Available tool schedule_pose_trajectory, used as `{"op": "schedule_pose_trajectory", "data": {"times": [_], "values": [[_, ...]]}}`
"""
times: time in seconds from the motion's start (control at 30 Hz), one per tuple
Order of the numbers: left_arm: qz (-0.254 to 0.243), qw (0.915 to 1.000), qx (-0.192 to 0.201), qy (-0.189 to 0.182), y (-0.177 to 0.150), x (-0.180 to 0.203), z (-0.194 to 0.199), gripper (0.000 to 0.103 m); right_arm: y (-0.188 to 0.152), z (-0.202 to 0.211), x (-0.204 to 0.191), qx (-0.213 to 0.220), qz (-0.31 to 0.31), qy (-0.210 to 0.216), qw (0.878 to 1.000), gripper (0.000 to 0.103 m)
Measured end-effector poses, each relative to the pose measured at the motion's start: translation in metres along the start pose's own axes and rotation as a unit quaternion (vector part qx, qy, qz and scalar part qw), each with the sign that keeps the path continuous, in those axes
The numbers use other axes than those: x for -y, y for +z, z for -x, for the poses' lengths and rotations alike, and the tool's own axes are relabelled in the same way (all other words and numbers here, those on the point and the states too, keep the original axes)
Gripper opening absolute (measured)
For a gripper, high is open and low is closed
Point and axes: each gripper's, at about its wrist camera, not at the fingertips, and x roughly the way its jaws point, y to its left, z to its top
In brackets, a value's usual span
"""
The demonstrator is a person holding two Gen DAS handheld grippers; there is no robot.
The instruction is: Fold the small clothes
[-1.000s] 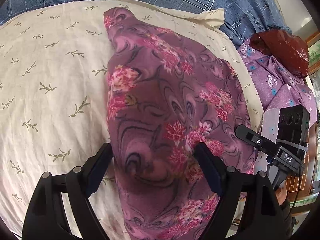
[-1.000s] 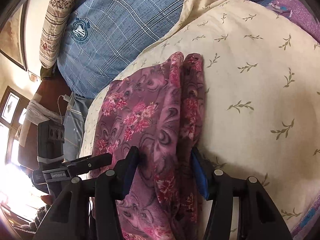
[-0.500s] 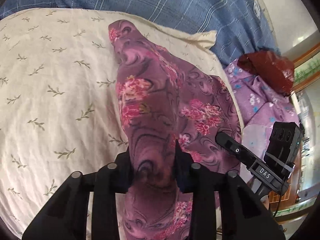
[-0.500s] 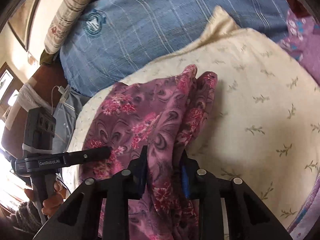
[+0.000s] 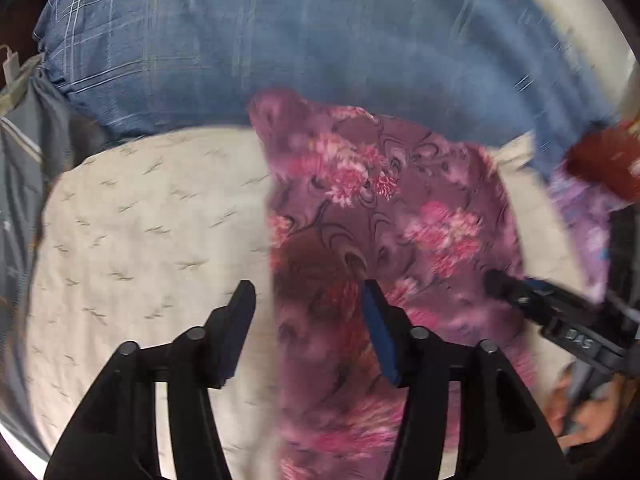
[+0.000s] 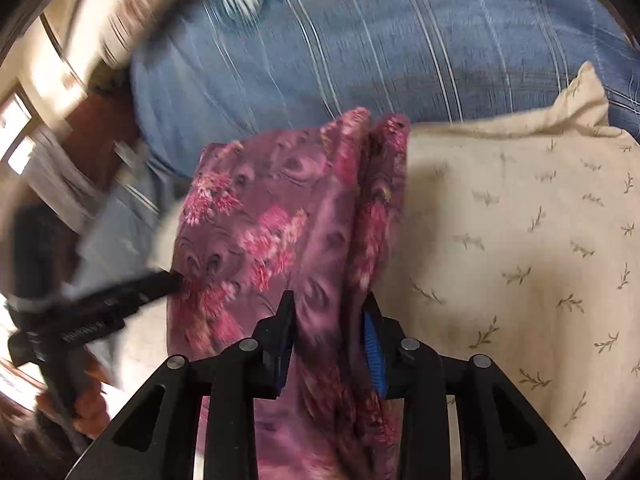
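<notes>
Purple floral garment (image 5: pixel 384 216) on cream pillow (image 5: pixel 152 216), left gripper (image 5: pixel 308 300) jaws released, right gripper (image 6: pixel 328 308) jaws clenching garment

The right hand-held gripper (image 5: pixel 576 332) bears the letters "DAS"; nothing else can be read.

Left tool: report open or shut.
Open. The left tool has its fingers set wide apart, with the purple floral cloth lying loose between them, unpinched.

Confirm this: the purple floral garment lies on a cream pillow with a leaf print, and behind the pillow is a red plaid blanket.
Not quite. The blanket behind the cream pillow is blue plaid, not red; both wrist views show it. The purple floral garment does lie on the leaf-print pillow.
</notes>
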Motion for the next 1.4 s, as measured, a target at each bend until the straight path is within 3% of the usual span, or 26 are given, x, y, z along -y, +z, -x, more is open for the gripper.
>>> {"op": "schedule_pose_trajectory", "data": {"times": [0.03,0.07,0.13,0.2,0.27,0.33,0.47,0.57,0.73,0.93,1.07,1.2,1.4], "values": [[0.001,0.9995,-0.030,0.008,-0.004,-0.008,-0.019,0.058,-0.005,-0.016,-0.002,-0.021,0.016,-0.042,0.999,0.040],[0.012,0.9988,-0.045,-0.015,-0.008,-0.015,-0.027,0.059,-0.008,-0.020,-0.001,-0.025,0.022,-0.056,0.998,0.043],[0.048,0.9974,-0.029,-0.046,-0.013,-0.029,-0.018,0.059,-0.010,-0.007,0.002,-0.013,0.010,-0.040,0.999,0.045],[0.046,0.9979,-0.020,-0.041,-0.016,-0.032,-0.004,0.060,-0.010,0.007,0.001,-0.027,0.006,-0.050,0.998,0.057],[0.022,0.9997,-0.004,-0.007,-0.022,-0.028,0.013,0.067,-0.017,0.027,-0.002,-0.040,0.010,-0.075,0.996,0.087],[-0.004,0.9991,0.027,0.032,-0.039,-0.021,0.034,0.071,-0.029,0.046,-0.009,-0.046,0.016,-0.097,0.994,0.103],[-0.030,0.9926,0.080,0.087,-0.078,-0.016,0.063,0.080,-0.067,0.077,-0.025,-0.037,0.074,-0.170,0.982,0.103],[-0.038,0.9901,0.085,0.105,-0.103,-0.003,0.074,0.081,-0.100,0.102,-0.038,-0.009,0.115,-0.216,0.969,0.103],[-0.048,0.9951,0.055,0.067,-0.143,0.011,0.087,0.081,-0.126,0.134,-0.052,0.030,0.147,-0.230,0.962,0.103],[-0.087,0.9881,0.070,0.106,-0.171,0.033,0.107,0.081,-0.145,0.156,-0.054,0.040,0.128,-0.217,0.967,0.103],[-0.083,0.9896,0.064,0.098,-0.182,0.039,0.113,0.081,-0.156,0.163,-0.051,0.044,0.125,-0.215,0.968,0.103],[-0.072,0.9912,0.059,0.094,-0.189,0.041,0.115,0.081,-0.168,0.170,-0.051,0.049,0.139,-0.236,0.961,0.103],[-0.071,0.9928,0.057,0.078,-0.193,0.044,0.117,0.081,-0.174,0.178,-0.048,0.053,0.131,-0.229,0.963,0.103]]}}
